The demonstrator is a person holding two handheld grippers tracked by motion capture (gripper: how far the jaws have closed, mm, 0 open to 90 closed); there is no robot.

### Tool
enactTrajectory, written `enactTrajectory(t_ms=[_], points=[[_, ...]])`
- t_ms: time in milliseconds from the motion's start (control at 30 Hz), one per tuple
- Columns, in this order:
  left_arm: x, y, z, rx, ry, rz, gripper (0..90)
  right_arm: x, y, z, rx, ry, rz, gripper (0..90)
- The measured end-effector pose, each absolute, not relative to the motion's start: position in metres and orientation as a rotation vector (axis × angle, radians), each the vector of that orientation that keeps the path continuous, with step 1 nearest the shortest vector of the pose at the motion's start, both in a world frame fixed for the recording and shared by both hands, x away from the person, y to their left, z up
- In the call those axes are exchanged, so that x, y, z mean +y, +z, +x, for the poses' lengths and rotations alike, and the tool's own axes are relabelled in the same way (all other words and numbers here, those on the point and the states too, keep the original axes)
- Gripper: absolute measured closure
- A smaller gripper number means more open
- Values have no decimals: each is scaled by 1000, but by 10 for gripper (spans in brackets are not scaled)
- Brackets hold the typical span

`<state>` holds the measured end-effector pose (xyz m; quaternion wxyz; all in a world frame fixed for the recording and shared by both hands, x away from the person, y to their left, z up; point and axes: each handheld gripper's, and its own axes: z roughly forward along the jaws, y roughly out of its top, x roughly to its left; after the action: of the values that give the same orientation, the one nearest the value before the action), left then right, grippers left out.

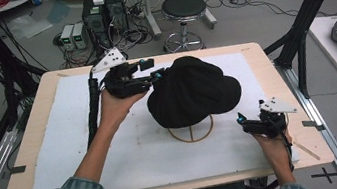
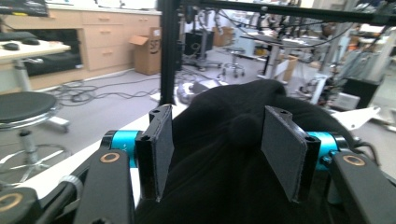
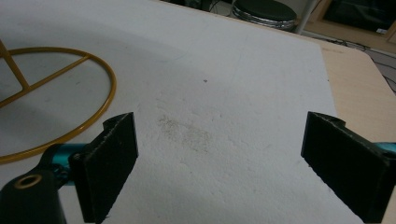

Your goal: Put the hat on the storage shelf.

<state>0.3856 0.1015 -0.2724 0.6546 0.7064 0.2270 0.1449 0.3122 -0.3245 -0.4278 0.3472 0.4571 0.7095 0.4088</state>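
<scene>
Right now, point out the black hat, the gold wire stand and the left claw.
black hat (image 1: pixel 191 91), high view, on the crown.
gold wire stand (image 3: pixel 111 86), right gripper view, on the base ring.
left claw (image 2: pixel 217 154), left gripper view, midway between the pads.

No lettering can be read anywhere — the cardboard box (image 2: pixel 148 50) by the wooden drawers carries a dark mark, too blurred to make out, and the other markings are too small.

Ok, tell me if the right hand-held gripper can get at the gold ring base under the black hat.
Probably yes. The right hand-held gripper is open over bare white mat, and the gold ring base lies close beside it with nothing between them.
</scene>
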Motion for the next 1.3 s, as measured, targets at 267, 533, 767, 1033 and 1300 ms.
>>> enactTrajectory(t_ms=[267,533,767,1033,1300], points=[[129,-271,383,553,402,1592,405,-325,-427,311,1832,1061,1189,106],[156,-274,378,606,449,1584,348,-323,-427,311,1836,1057,1185,106],[179,-286,373,669,494,1597,291,-322,-427,312,1836,1056,1188,106],[205,-302,362,733,541,1601,252,-320,-427,314,1839,1058,1186,106],[236,-322,351,806,603,1596,232,-319,-426,315,1838,1059,1185,106]])
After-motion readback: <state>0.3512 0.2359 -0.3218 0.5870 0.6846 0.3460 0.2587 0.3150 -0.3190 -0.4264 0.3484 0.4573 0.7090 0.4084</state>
